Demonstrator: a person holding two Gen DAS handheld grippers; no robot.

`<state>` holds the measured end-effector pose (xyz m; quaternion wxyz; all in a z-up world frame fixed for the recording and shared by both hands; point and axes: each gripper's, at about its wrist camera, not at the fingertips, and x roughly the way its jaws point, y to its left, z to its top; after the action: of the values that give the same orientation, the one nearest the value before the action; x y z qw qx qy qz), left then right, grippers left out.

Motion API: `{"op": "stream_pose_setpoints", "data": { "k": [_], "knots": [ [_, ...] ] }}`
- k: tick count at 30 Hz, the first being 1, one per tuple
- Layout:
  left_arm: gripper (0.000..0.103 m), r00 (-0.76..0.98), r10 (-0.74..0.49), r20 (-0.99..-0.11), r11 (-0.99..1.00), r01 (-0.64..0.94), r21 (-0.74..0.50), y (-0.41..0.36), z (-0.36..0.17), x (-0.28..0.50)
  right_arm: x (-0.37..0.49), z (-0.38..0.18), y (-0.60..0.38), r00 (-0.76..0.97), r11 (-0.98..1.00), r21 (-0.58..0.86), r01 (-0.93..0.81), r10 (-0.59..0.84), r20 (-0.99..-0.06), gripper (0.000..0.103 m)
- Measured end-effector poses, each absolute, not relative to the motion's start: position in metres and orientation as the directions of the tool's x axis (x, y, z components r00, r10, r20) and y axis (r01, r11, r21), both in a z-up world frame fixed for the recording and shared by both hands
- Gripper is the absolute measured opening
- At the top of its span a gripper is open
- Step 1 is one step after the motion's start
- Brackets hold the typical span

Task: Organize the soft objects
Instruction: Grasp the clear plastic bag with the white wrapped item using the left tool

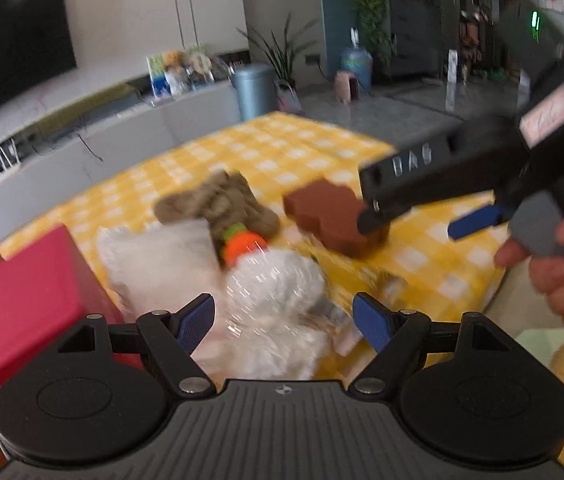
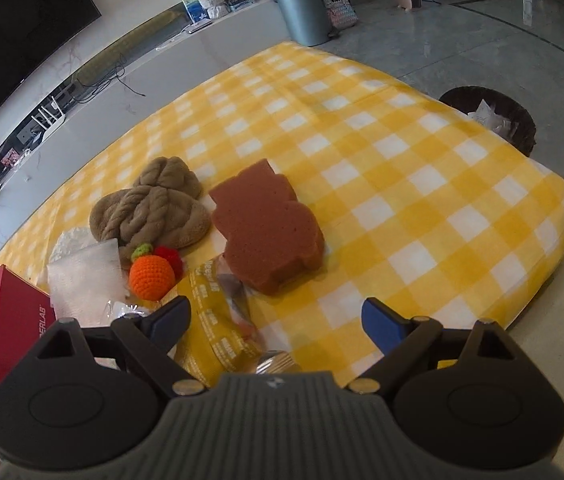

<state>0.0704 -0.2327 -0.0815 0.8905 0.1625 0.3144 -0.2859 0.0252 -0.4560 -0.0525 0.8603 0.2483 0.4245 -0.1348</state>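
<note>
Left view: left gripper (image 1: pixel 284 322) jaws wide, empty, over white fluffy plush (image 1: pixel 277 280) w/ crinkly film; tan towel (image 1: pixel 217 204), brown sponge (image 1: pixel 326 212) beyond. Step: approach, prob. first pick; next needs lowering, closing on plush.
Right view: right gripper (image 2: pixel 275 320) agape, nothing held; porous sponge (image 2: pixel 269 228) mid-cloth (image 2: pixel 422 184), crochet orange (image 2: pixel 147 276) near towel.
</note>
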Motion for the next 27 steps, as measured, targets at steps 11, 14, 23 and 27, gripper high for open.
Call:
{"op": "stream_pose_setpoints", "data": {
  "k": [11,14,23,27],
  "knots": [
    [0.065,0.635,-0.354,-0.686,0.783,0.602,0.154,-0.237,-0.109,0.081,0.036,-0.053,-0.441,0.59,0.883,0.278,0.378,0.002,-0.808,0.091],
    [0.054,0.636,-0.339,-0.693,0.764,0.616,0.191,-0.241,-0.108,0.076,0.037,-0.056,-0.443,0.583,0.881,0.282,0.381,0.008,-0.813,0.091],
    [0.052,0.592,-0.468,-0.656,0.744,0.664,0.068,-0.213,-0.059,0.05,0.039,-0.055,-0.438,0.581,0.891,0.278,0.359,0.02,-0.814,0.091],
    [0.052,0.654,-0.426,-0.625,0.787,0.609,0.102,-0.193,-0.03,0.045,0.041,-0.052,-0.434,0.594,0.896,0.302,0.324,0.055,-0.803,0.092]
  ]
}}
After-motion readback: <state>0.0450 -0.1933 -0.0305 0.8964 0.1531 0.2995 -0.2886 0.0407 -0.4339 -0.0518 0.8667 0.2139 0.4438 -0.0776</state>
